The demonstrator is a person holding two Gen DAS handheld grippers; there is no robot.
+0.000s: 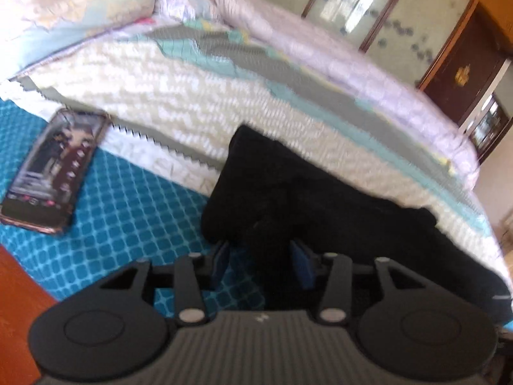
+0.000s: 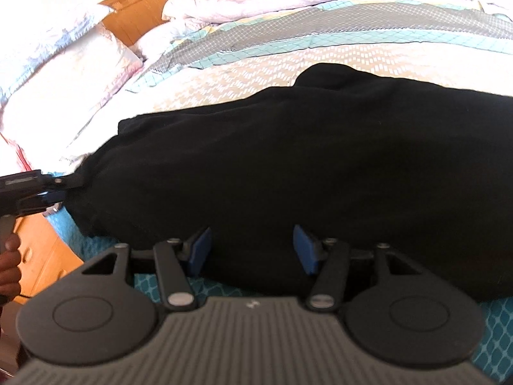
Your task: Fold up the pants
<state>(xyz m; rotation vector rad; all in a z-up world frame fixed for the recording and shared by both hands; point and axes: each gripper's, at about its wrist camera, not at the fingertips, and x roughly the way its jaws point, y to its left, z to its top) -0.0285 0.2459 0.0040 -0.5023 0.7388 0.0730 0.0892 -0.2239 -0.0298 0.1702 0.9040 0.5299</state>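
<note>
Bed with teal quilt point(image 1: 128, 199). Near edge: black pants point(image 2: 288, 166) lying folded across it. Left gripper point(image 1: 260, 264) and right gripper point(image 2: 253, 250) both spread wide, pants edge between pads. Phone point(image 1: 54, 173) beyond, pillows point(image 2: 64, 73) farthest.

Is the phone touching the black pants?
Apart. Left wrist view shows the phone and the pants separated by open teal bedspread.

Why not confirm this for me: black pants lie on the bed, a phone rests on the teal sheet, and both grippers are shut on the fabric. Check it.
One thing is wrong: the grippers are not shut. The left gripper and right gripper both stand open at the near edge of the black pants, as each wrist view shows. The phone does rest on the teal sheet.
</note>
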